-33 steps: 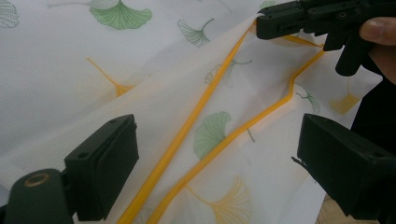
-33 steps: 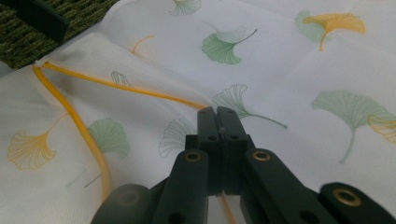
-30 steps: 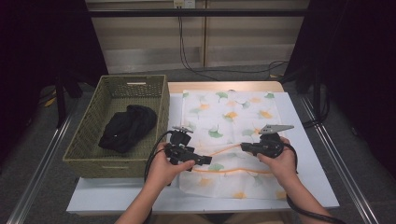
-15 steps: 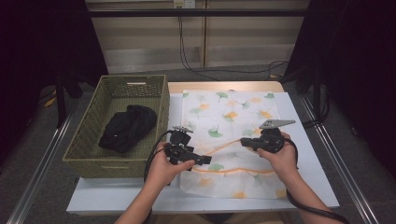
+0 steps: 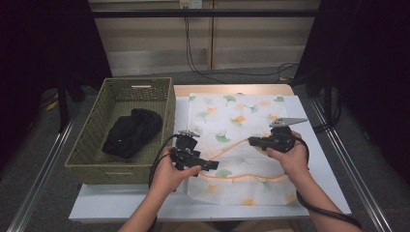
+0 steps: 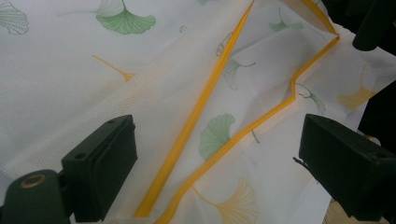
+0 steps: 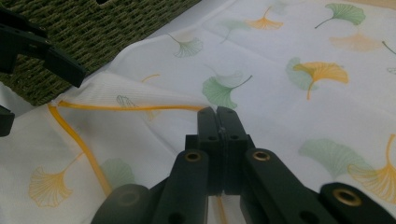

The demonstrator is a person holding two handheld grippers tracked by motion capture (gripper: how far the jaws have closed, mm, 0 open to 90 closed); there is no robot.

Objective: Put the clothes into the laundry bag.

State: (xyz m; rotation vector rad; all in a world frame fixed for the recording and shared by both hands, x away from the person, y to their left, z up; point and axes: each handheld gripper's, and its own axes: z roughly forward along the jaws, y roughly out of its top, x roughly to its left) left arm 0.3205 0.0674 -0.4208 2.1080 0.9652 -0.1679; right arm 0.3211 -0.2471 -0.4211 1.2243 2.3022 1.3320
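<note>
White cloth: a thin ginkgo-print cloth (image 5: pixel 241 130) with an orange hem lies across the middle of the tabletop (image 5: pixel 319 159), its near part lifted into a fold; I judge I am partway through folding it
Done so far: my right gripper (image 5: pixel 252 141) has its fingers pressed together, pinching the orange-edged layer, as the right gripper view shows (image 7: pixel 219 122); that edge is raised off the cloth below and runs slanting toward my left gripper (image 5: pixel 212 166)
Left to do: my left gripper's fingers stand wide, one on each side of the two orange hem lines (image 6: pixel 210 135) in the left gripper view, with nothing pinched; I judge it has yet to take its own hold before the fold can be carried over and laid flat
Wicker basket: an olive woven basket (image 5: pixel 89 145) sits just left of the cloth, close beside my left hand (image 5: pixel 167 171), holding a dark bundled garment (image 5: pixel 131 131)
In the way: I judge the basket's near wall crowds any leftward swing of the left gripper; the cloth's far half lies flat and unblocked
Cable: the right gripper's cable (image 5: pixel 314 208) trails along my forearm, apart from the cloth
Risk: I judge the thin fabric could slip or bunch if only one corner is pulled
</note>
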